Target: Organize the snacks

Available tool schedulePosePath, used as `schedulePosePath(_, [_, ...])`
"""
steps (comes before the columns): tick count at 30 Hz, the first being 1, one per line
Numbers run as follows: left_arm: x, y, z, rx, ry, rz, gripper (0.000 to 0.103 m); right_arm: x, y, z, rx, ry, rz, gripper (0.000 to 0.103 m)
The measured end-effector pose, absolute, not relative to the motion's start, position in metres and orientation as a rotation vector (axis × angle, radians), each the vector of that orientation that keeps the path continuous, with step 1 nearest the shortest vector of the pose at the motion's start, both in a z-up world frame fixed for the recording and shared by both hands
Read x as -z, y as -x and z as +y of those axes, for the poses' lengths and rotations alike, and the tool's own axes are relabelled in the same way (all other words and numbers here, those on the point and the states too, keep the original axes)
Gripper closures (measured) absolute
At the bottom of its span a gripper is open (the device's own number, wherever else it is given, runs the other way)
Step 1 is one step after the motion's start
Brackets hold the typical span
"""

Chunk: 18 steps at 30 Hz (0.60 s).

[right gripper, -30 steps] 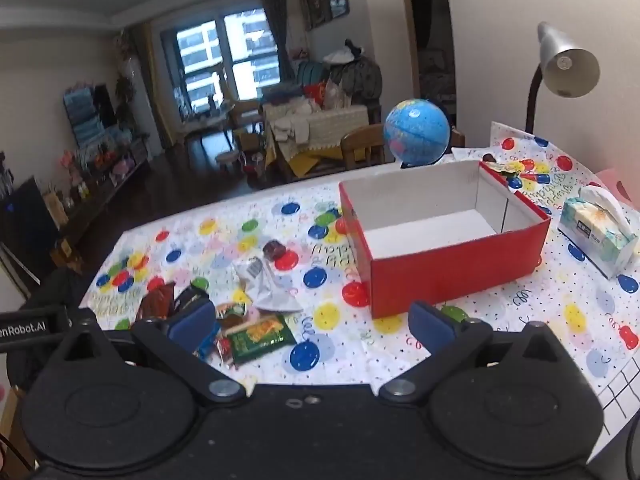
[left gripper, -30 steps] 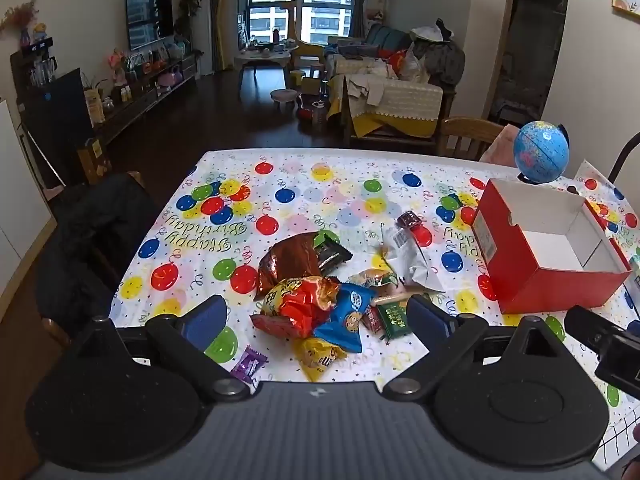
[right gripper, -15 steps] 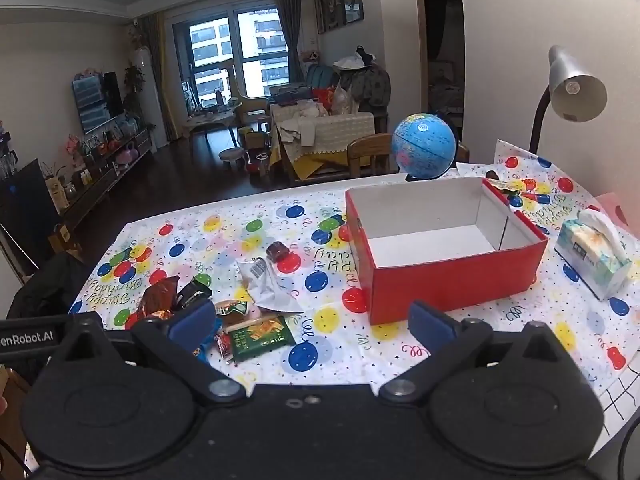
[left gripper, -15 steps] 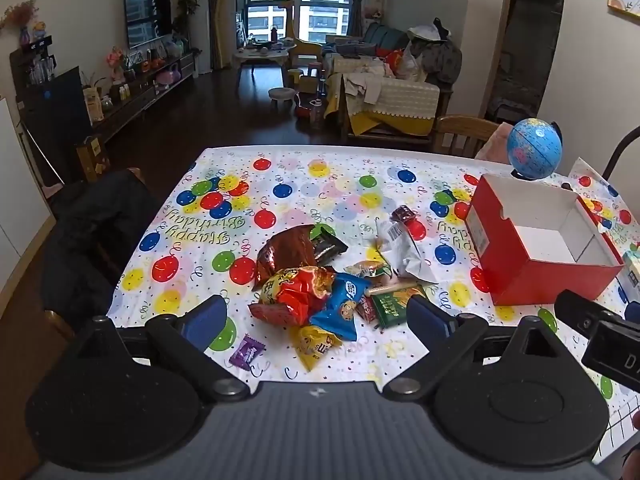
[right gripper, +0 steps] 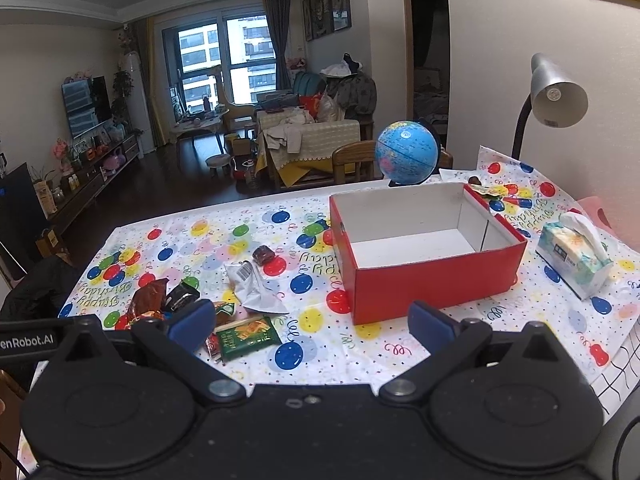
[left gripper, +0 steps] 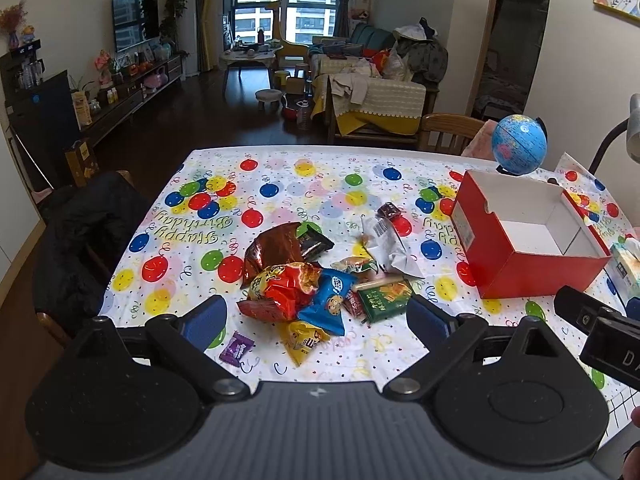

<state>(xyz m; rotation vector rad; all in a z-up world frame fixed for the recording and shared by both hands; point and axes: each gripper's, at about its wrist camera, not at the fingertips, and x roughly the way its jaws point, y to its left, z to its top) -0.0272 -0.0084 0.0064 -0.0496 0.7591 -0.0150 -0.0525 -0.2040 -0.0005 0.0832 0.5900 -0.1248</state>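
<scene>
A: Tablecloth [left gripper: 280, 184] with balloon print is covering the whole table. Largest item sitting on it: red box [right gripper: 436, 288], white inside, standing upright on the right side with nothing in it.

B: Behind the box at the far right edge, blue globe [right gripper: 407, 152]. Tissue pack [right gripper: 574, 258] is lying just right of the box.

A: Snack pile [left gripper: 316, 280] is sitting left of the box, near the front edge, apart from it. Brown bag [left gripper: 276, 246] at the far side of the pile, red bag [left gripper: 284, 290] and blue cookie packet [left gripper: 330, 298] overlapping in the middle, green packet [left gripper: 386, 298] on the right, white wrapper [left gripper: 388, 248] beyond it.

B: Purple candy [left gripper: 236, 347] is lying alone at the near left.

A: Left gripper [left gripper: 316, 318] is hovering before the pile, fingers spread wide, gripping nothing. Right gripper [right gripper: 310, 322] is likewise gaping, holding nothing, facing the box.
</scene>
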Motion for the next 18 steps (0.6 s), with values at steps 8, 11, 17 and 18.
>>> schedulePosePath(8, [-0.008,0.029,-0.010,0.040,0.052,0.753,0.006,-0.001,0.058,-0.203,0.138,-0.085,0.579,0.001])
schedulePosePath(11, [-0.008,0.029,-0.010,0.047,0.052,0.752,0.006,-0.002,0.061,-0.204,0.148,-0.086,0.575,0.001])
schedulePosePath(17, [-0.008,0.030,-0.011,0.055,0.052,0.749,0.006,-0.003,0.064,-0.203,0.156,-0.086,0.568,0.001])
schedulePosePath(18, [-0.008,0.030,-0.010,0.054,0.054,0.749,0.006,-0.003,0.064,-0.203,0.156,-0.087,0.567,0.001])
